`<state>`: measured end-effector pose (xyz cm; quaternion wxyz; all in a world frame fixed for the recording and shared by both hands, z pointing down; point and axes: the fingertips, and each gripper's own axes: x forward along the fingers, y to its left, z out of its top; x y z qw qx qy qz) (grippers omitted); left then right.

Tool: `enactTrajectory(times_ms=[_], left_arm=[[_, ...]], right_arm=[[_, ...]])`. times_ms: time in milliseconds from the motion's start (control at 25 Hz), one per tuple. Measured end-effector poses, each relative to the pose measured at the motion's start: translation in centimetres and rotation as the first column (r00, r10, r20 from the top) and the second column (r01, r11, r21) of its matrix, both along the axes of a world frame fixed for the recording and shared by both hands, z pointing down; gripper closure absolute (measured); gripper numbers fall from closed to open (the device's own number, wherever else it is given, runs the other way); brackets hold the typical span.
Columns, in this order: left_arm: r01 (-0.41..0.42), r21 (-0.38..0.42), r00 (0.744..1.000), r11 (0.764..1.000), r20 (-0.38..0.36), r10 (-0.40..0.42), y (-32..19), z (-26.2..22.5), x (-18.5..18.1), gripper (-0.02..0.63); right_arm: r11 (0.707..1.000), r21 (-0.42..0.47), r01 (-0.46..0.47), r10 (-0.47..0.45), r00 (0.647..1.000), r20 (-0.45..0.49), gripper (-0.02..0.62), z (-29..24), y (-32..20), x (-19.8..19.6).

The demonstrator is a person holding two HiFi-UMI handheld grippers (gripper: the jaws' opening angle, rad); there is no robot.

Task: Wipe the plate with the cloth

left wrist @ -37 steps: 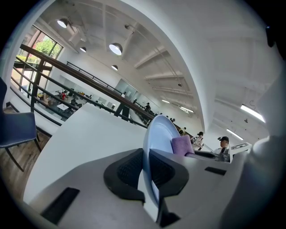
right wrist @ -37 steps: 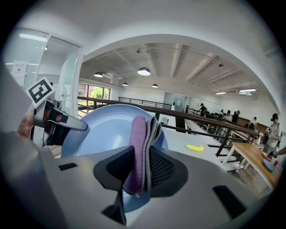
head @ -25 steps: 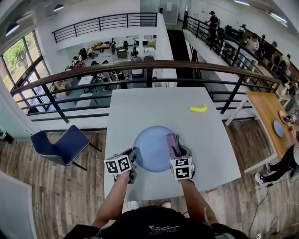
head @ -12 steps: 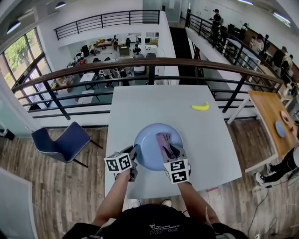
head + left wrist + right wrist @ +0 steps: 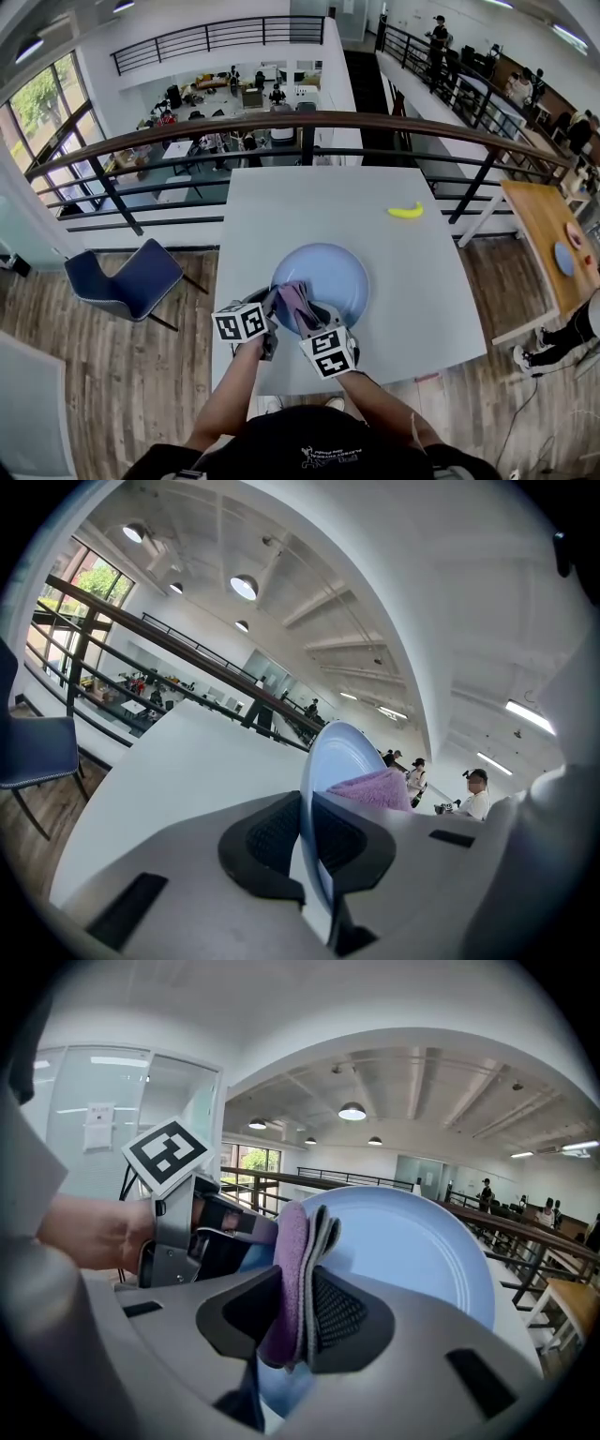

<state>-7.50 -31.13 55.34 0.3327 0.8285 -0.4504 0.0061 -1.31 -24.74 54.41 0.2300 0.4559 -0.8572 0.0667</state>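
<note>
A light blue plate [image 5: 323,278] lies on the white table [image 5: 281,206] near its front edge. My left gripper [image 5: 270,323] is shut on the plate's left rim [image 5: 314,789], one pad on each face. My right gripper [image 5: 302,317] is shut on a folded purple cloth [image 5: 294,300] and holds it against the plate's near left part, close beside the left gripper. In the right gripper view the cloth [image 5: 292,1269] sits pinched between the pads with the plate [image 5: 412,1251] behind it. The cloth [image 5: 375,787] also shows in the left gripper view, lying on the plate.
A yellow banana [image 5: 406,212] lies at the table's far right. A dark railing [image 5: 300,127] runs behind the table. A blue chair [image 5: 127,281] stands on the wooden floor to the left, and a wooden table [image 5: 544,234] stands at the right.
My right gripper has swept the cloth leftward across the plate, from its right side to its near left part. The left gripper has kept its hold on the rim.
</note>
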Motion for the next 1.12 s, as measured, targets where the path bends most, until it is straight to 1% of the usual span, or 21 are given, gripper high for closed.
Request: enactTrajectory(times_ms=[200,440,720,960,1120], left_arm=[[0.015,0.0,1.0,1.0,-0.001,-0.015,-0.1,0.1,-0.9,0.578],[0.018,0.001,1.0,1.0,-0.007,-0.018,0.1,0.0,-0.7,0.578],[0.021,0.004,1.0,1.0,-0.01,-0.021,0.2,-0.4,-1.2,0.577],[0.024,0.003,1.0,1.0,-0.012,-0.024,0.4,-0.3,-1.1,0.577],[0.026,0.002,1.0,1.0,-0.01,-0.026,0.2,-0.2,-1.2,0.577]], right_arm=[[0.999,-0.018,0.028,-0.028,0.999,-0.019,0.491,1.0,0.5,-1.4],[0.999,-0.021,0.03,-0.031,0.999,-0.042,0.492,1.2,0.6,-0.8],[0.999,-0.047,-0.003,0.001,0.999,-0.04,0.491,1.3,0.6,0.2],[0.998,-0.05,-0.045,0.042,0.998,-0.049,0.491,1.8,0.3,2.3],[0.996,-0.036,-0.084,0.082,0.995,-0.051,0.491,1.8,-0.6,4.3]])
